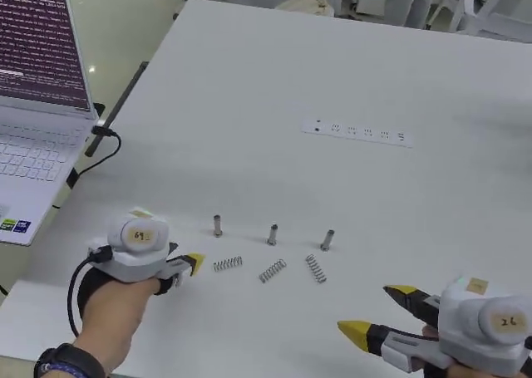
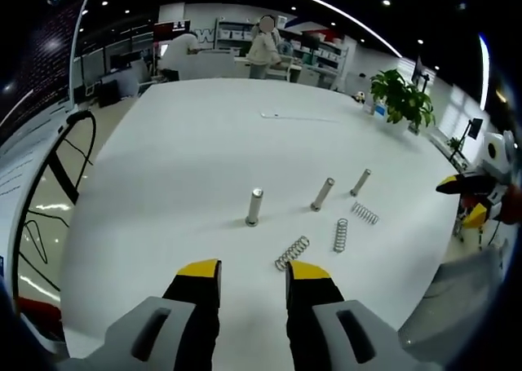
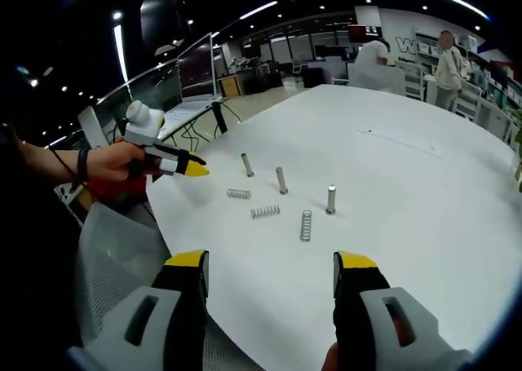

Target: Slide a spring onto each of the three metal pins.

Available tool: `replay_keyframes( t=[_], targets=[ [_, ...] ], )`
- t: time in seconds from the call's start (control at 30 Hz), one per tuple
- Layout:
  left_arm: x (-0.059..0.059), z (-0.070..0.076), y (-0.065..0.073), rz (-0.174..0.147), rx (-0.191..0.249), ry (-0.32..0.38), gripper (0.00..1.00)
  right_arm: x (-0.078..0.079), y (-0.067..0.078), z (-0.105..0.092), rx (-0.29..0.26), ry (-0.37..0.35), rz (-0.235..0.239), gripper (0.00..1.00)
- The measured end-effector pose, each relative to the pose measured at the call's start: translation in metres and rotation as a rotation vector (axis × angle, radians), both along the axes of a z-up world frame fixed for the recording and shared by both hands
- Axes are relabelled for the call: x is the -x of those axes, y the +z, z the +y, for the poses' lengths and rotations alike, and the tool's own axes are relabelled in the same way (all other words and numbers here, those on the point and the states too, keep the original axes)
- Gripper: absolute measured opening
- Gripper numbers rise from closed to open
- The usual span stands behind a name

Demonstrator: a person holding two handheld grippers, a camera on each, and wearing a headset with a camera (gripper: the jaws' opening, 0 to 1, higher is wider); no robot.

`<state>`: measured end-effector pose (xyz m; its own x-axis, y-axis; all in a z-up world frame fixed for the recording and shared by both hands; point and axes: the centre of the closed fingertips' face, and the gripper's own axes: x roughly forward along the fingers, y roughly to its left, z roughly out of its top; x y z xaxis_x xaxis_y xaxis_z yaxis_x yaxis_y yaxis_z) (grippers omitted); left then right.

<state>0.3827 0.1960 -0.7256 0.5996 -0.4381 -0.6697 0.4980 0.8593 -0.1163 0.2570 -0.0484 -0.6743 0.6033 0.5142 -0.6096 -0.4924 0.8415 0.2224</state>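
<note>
Laptop (image 1: 33, 112) cut off at left edge; power strip (image 1: 357, 133) lies far back on the table (image 1: 349, 54). 3 pins (image 1: 272, 234) stand upright in a row; 3 springs (image 1: 272, 270) lie flat just in front, apart from them. My left gripper (image 2: 252, 271) is parted a little, my right gripper (image 3: 272, 261) spread wide, both w/ nothing in them.

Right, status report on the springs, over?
Left hand-held gripper and right hand-held gripper open, empty. Pins bare, upright; springs loose in front. Nothing blocking.

An open laptop (image 1: 33, 104) stands just beside the left edge of the white table (image 1: 274, 71), with a black cable (image 1: 106, 148) by it. A white power strip (image 1: 356, 132) lies mid-table.
</note>
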Motion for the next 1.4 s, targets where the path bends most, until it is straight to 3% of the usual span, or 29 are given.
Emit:
replay_keyframes(
  t=[0.43,0.6,0.8,1.0,1.17,1.4],
  targets=[
    [0.015,0.019,0.024,-0.071,0.026,0.005,0.33,0.003,0.000,0.000,-0.003,0.010,-0.006,0.61],
    [0.021,0.029,0.040,-0.110,0.036,0.002,0.36,0.004,0.003,-0.001,-0.006,-0.007,-0.019,0.61],
    [0.025,0.043,0.047,-0.131,0.037,-0.007,0.37,0.007,0.005,-0.005,-0.006,-0.031,-0.028,0.61],
    [0.035,0.049,0.058,-0.150,0.039,-0.022,0.39,0.010,0.004,-0.008,0.003,-0.052,-0.027,0.61],
    [0.036,0.051,0.065,-0.153,0.048,-0.029,0.40,0.010,0.004,-0.010,0.005,-0.072,-0.029,0.61],
    [0.034,0.050,0.081,-0.185,0.081,-0.040,0.41,0.011,0.006,-0.009,0.020,-0.079,-0.023,0.61]
  ],
)
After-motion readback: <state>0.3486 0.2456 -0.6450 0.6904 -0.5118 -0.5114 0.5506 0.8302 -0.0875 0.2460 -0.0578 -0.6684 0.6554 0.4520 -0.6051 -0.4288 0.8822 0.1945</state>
